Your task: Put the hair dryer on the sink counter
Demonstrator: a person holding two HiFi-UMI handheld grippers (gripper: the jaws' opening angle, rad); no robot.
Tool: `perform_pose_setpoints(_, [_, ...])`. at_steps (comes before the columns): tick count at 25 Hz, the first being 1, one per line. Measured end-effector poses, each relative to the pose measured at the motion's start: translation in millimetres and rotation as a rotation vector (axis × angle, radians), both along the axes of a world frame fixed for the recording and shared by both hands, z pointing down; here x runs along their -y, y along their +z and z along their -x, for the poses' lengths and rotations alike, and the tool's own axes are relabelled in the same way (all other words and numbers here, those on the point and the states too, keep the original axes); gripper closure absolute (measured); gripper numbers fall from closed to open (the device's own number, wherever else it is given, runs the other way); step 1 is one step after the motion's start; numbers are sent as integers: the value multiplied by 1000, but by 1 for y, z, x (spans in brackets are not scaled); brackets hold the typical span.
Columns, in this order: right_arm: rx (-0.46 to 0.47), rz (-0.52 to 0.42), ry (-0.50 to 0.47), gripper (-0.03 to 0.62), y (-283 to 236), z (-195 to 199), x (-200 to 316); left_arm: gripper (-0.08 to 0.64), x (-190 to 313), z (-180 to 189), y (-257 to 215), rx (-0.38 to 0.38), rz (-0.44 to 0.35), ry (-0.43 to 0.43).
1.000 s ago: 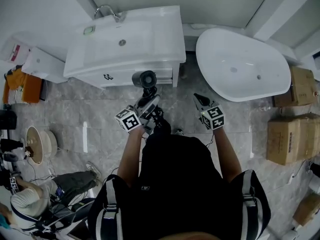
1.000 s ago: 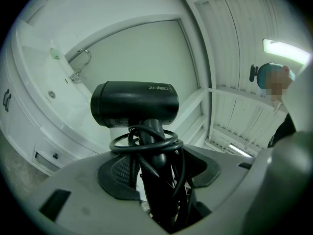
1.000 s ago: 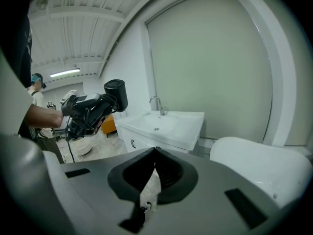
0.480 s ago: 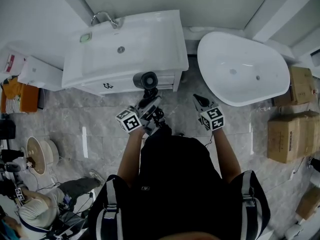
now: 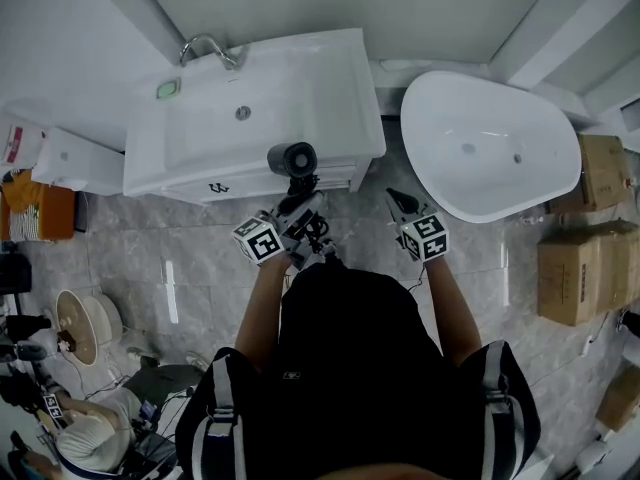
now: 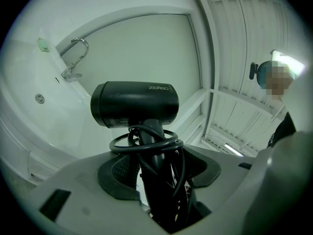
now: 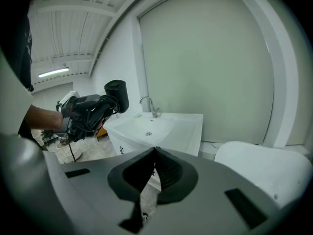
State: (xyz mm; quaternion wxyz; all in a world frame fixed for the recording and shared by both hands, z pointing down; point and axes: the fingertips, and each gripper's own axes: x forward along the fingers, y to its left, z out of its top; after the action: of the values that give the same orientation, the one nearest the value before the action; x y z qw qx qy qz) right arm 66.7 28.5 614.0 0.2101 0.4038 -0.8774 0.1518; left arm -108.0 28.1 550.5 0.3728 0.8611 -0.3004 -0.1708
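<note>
The hair dryer (image 5: 292,158), held in the left gripper (image 5: 299,204), is farther toward 12 o'clock than a second ago. Its barrel now overlaps the front edge of the sink counter (image 5: 330,88) rather than the cabinet (image 5: 250,180) below it.

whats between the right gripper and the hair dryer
Nothing stands between them. In the head view, the gap from the right gripper to the hair dryer shows only grey floor tile and the sink cabinet corner below.
</note>
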Motion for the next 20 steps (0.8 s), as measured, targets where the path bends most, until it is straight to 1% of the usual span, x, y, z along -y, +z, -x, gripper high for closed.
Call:
perform_pose_setpoints(11, [-10,26,53,534,9,11,25,320,35,14,8,-12,28,43])
perform_pose_setpoints(20, [-14,25,70,534,14,29,41,319,52,28,10,-20,26,70])
